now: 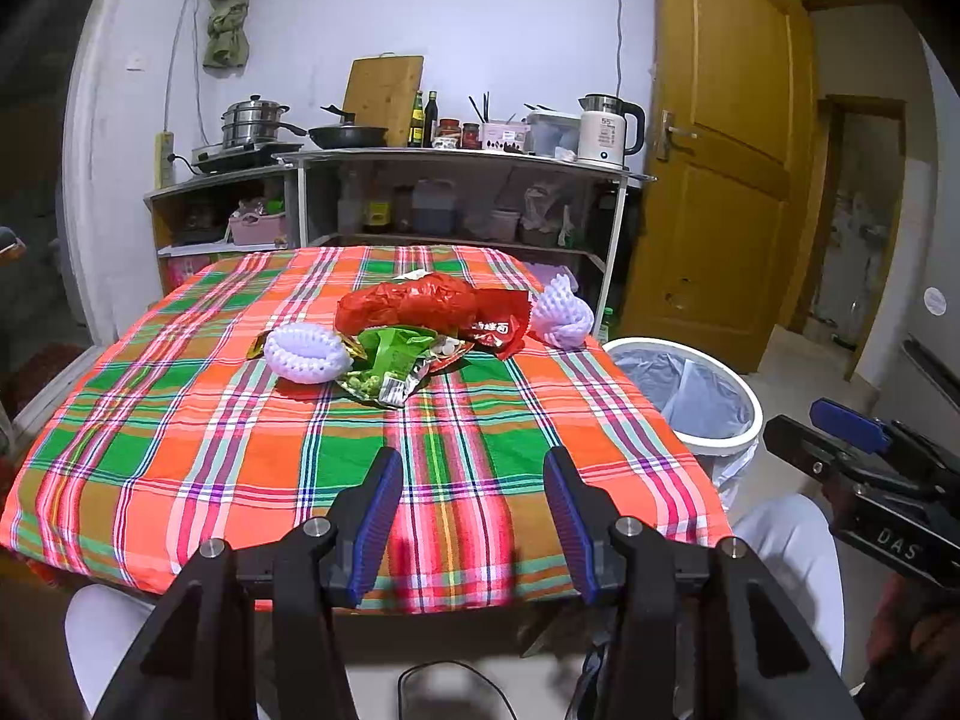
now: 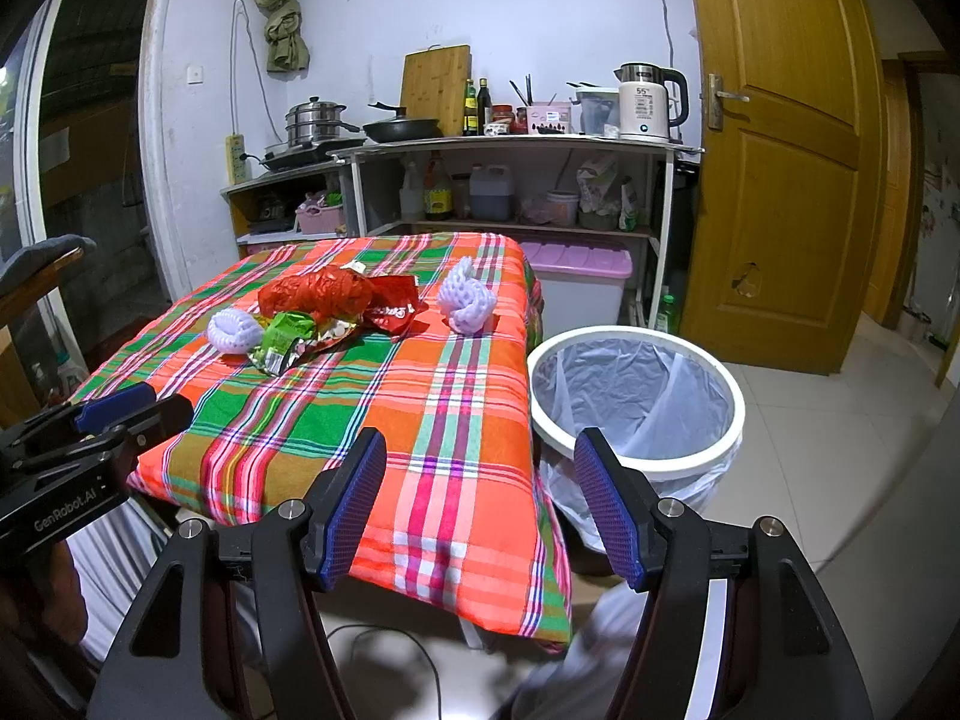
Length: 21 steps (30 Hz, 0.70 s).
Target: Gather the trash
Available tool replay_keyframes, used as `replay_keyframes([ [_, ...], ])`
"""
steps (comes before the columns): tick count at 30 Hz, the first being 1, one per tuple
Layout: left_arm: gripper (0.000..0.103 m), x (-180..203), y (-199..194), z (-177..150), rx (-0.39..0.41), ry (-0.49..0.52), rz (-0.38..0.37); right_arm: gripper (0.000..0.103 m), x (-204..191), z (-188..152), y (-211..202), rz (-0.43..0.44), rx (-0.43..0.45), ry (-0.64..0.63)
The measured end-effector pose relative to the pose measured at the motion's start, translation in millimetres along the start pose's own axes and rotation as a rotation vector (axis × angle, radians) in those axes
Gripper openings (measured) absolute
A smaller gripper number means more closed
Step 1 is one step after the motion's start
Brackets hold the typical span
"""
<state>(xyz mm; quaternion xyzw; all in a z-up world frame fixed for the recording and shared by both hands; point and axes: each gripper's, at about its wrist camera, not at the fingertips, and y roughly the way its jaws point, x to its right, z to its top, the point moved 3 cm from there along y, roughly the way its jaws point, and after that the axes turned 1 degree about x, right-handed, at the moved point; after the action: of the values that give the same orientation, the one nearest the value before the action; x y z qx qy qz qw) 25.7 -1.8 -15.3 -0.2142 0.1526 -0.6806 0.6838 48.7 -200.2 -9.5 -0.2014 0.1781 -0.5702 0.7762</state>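
Trash lies in a pile mid-table: a crumpled red plastic bag (image 1: 414, 303) (image 2: 315, 293), a red snack wrapper (image 1: 501, 324) (image 2: 393, 303), a green snack wrapper (image 1: 393, 363) (image 2: 285, 339), and two white foam fruit nets, one left (image 1: 306, 351) (image 2: 233, 331), one right (image 1: 561, 315) (image 2: 467, 300). A white bin (image 1: 729, 441) (image 2: 636, 462) with a clear liner stands on the floor right of the table. My left gripper (image 1: 474, 516) is open and empty over the table's near edge. My right gripper (image 2: 480, 504) is open and empty over the near right corner.
The table (image 1: 240, 456) (image 2: 468, 420) has a plaid orange and green cloth. Kitchen shelves (image 1: 456, 192) with pots, bottles and a kettle stand behind it. A wooden door (image 2: 780, 150) is at the right. A purple-lidded box (image 2: 579, 282) sits behind the bin.
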Motion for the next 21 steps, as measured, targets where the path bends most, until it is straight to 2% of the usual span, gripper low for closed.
replay_keyframes([
  [21,0.048,0.4,0.2,-0.4,0.000,-0.002,0.000,0.066,-2.0,-1.6,3.3,0.000,-0.007,0.001],
])
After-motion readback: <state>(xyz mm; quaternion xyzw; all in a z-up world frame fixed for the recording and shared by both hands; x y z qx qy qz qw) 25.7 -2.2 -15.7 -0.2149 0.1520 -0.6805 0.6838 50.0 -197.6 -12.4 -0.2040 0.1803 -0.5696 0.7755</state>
